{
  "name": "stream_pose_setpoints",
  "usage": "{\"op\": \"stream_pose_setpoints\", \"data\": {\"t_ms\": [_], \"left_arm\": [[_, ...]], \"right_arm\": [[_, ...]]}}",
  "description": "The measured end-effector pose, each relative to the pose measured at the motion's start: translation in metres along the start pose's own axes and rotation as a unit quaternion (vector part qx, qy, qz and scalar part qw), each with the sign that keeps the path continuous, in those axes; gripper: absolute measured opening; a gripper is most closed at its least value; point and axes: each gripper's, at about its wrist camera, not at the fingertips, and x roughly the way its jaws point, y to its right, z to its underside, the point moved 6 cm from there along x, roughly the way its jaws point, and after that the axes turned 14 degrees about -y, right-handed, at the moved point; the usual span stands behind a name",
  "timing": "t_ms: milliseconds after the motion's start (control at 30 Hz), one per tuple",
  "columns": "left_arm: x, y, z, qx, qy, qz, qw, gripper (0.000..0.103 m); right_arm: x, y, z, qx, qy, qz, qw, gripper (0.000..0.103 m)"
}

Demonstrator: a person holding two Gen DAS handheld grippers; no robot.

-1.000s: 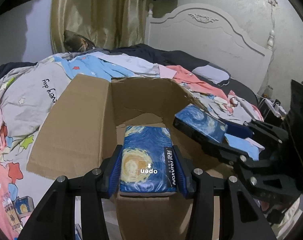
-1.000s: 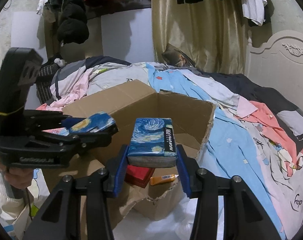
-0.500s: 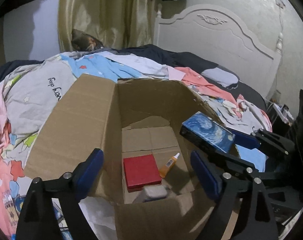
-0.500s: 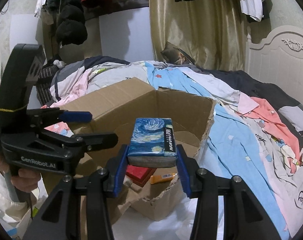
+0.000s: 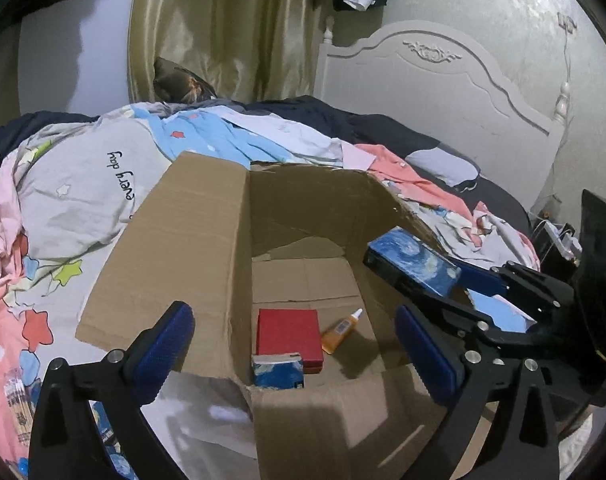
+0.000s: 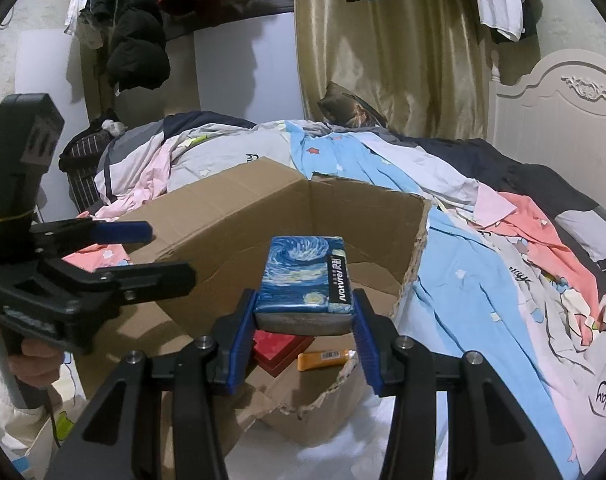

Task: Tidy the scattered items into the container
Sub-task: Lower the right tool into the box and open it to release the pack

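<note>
An open cardboard box [image 5: 207, 248] sits on the bed. On its floor lie a red box [image 5: 289, 334], an orange glue tube [image 5: 339, 330] and a blue starry-print tissue pack [image 5: 278, 372] against the near wall. My left gripper [image 5: 289, 316] hangs over the box, its jaws opening wide with nothing between them. My right gripper [image 6: 305, 304] is shut on a second starry tissue pack [image 6: 305, 276], held above the box's right side. In the right wrist view the left gripper [image 6: 163, 254] shows at the left, over the box [image 6: 231, 208].
Rumpled clothes and bedding [image 5: 83, 192] surround the box, with a white headboard [image 5: 443, 92] behind. More blue packs and a pencil box [image 5: 19, 400] lie at the lower left. A person's hand [image 6: 31, 364] grips the left tool's handle.
My left gripper has opened and let go of its tissue pack, which dropped into the box beside the red box. The right gripper and its pack have not moved.
</note>
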Motion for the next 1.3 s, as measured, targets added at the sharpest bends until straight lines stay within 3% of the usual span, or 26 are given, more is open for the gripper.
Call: {"op": "stream_pose_setpoints", "data": {"t_ms": [333,633,833,1000,1300], "left_arm": [[-0.016,-0.003,0.000,-0.006,0.019,0.025,0.9995,0.103],[-0.016,-0.009,-0.010,-0.015,0.016,0.025,0.9994,0.103],[0.004,-0.007,-0.014,-0.038,-0.021,0.076,0.9961,0.103],[0.006,0.007,-0.015,-0.020,-0.031,0.077,0.9964,0.103],[0.010,0.018,-0.019,0.007,-0.030,0.046,0.9985,0.103]], "right_arm": [[0.007,-0.003,-0.012,-0.006,-0.012,0.011,1.000,0.043],[0.016,0.000,-0.031,-0.020,-0.026,0.027,0.999,0.043],[0.023,0.009,-0.032,-0.013,-0.037,0.031,0.999,0.043],[0.028,0.011,-0.029,-0.013,-0.046,0.028,0.998,0.043],[0.033,0.014,-0.026,-0.013,-0.051,0.023,0.998,0.043]]}}
